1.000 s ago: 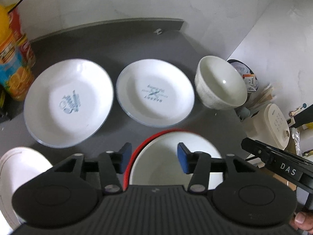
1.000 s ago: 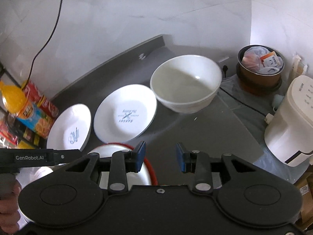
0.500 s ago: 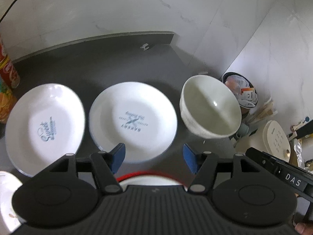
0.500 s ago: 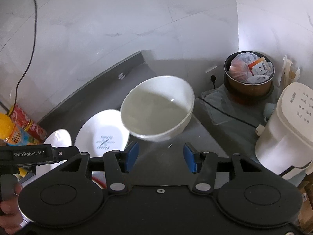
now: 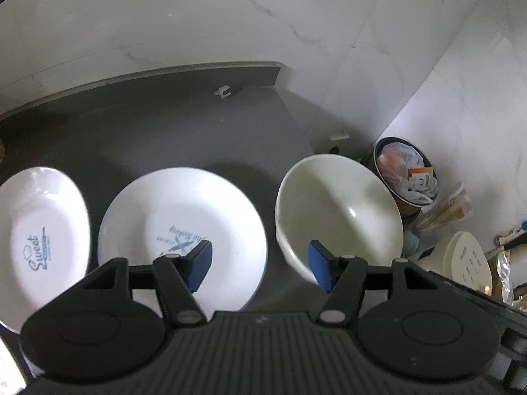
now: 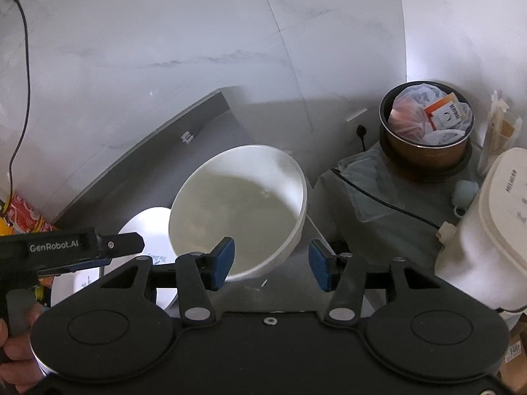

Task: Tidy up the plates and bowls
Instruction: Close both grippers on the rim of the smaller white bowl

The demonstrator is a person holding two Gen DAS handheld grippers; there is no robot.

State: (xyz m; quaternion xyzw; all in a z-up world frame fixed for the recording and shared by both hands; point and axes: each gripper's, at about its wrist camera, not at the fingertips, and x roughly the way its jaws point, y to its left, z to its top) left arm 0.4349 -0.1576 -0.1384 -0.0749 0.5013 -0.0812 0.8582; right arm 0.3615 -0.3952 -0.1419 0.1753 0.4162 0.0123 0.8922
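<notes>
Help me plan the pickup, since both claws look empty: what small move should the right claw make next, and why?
Probably ease the right claw forward and down so its open jaws straddle the near rim of the white bowl. The bowl sits just ahead of it on the grey counter, ungripped; the left claw is open over the plate.

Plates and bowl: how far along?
Done: nothing stacked. Two plates lie side by side, the bowl apart on the counter. In hand: nothing; both grippers open, the right one at the bowl's rim. Left: all stacking.
</notes>
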